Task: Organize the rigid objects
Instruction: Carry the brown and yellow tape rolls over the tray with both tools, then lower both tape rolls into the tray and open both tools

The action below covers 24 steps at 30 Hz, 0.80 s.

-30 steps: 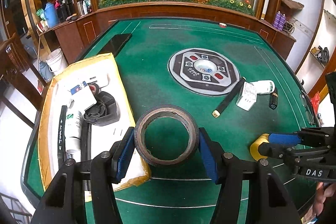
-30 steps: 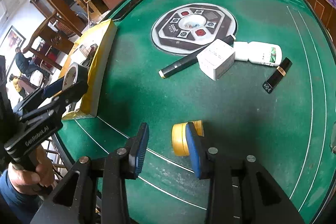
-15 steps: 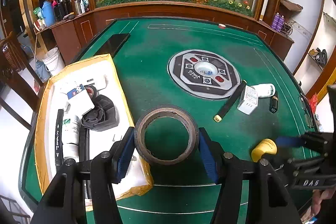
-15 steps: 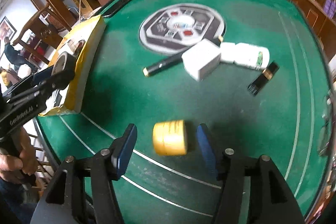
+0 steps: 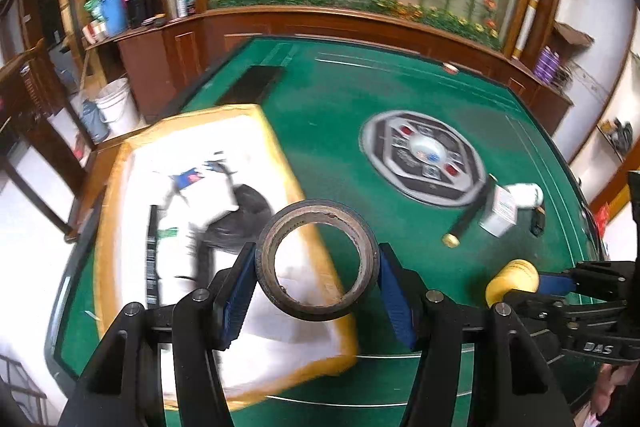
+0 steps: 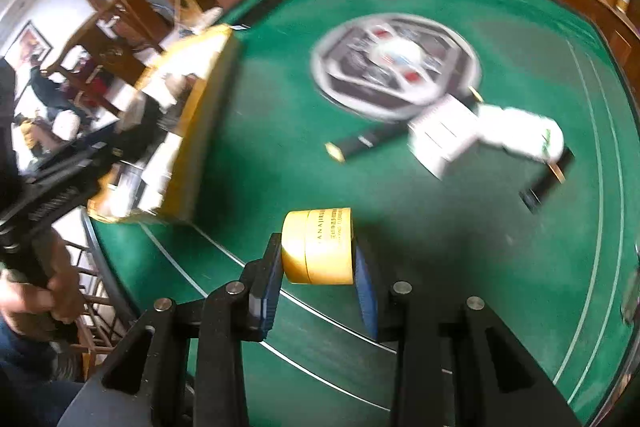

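My left gripper (image 5: 316, 283) is shut on a brown tape roll (image 5: 317, 261) and holds it above the right edge of the yellow-rimmed white tray (image 5: 280, 147). My right gripper (image 6: 318, 279) is shut on a yellow jar (image 6: 318, 247), lying on its side between the blue pads; it also shows in the left wrist view (image 5: 512, 281). On the green table (image 6: 460, 227) lie a black pen (image 6: 368, 141), a white box (image 6: 444, 133), a white bottle (image 6: 520, 131) and a black lipstick tube (image 6: 548, 179).
The tray holds a black round object (image 5: 240, 215), a white tube and a dark pen. A grey octagonal panel (image 5: 424, 155) sits at the table's middle. A dark slot (image 5: 252, 83) lies at the far left edge. Wooden cabinets ring the table.
My right gripper has closed on the yellow jar and lifted it. My left gripper has carried the tape roll left, over the tray's edge.
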Available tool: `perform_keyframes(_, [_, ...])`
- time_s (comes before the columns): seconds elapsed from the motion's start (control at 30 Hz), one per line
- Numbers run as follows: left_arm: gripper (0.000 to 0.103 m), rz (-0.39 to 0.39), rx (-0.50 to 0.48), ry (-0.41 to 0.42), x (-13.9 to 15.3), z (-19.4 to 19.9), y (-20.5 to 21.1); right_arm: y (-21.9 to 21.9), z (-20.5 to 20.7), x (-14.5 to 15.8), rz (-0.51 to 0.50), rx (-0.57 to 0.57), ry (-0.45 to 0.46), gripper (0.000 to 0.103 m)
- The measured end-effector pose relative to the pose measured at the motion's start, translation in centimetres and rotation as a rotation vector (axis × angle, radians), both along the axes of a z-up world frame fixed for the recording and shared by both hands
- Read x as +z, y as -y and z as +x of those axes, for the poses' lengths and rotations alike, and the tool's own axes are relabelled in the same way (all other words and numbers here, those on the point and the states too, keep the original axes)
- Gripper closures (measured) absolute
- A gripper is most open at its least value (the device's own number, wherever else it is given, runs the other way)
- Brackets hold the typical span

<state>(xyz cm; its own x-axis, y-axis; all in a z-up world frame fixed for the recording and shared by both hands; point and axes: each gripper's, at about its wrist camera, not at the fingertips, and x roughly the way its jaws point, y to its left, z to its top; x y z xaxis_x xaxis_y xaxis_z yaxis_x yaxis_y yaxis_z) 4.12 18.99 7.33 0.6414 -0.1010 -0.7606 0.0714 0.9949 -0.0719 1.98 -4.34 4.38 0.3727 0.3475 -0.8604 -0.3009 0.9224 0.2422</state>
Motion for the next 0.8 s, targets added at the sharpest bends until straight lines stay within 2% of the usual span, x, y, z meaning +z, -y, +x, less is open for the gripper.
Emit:
perform_keyframes(0.2, [0.041, -0.004, 0.103, -0.008, -0.1, 0.5, -5.7, -5.0, 1.4, 2.5, 0.075, 0.08, 0.013, 0.071])
perform_keyframes(0.37, [0.041, 0.0, 0.143, -0.048, -1.5, 0.3, -8.8, -10.3, 2.0, 2.8, 0.075, 0.169, 0.021, 0.07])
perform_keyframes(0.57, [0.041, 0.005, 0.124, -0.099, -3.4, -0.1, -10.2, -15.7, 2.9, 1.4, 0.056, 0.237, 0.004, 0.07])
perform_keyframes(0.8, [0.041, 0.026, 0.073, -0.121, -4.6, -0.7, -10.0, -18.6, 4.3, -0.7, 0.035, 0.236, -0.028, 0.07])
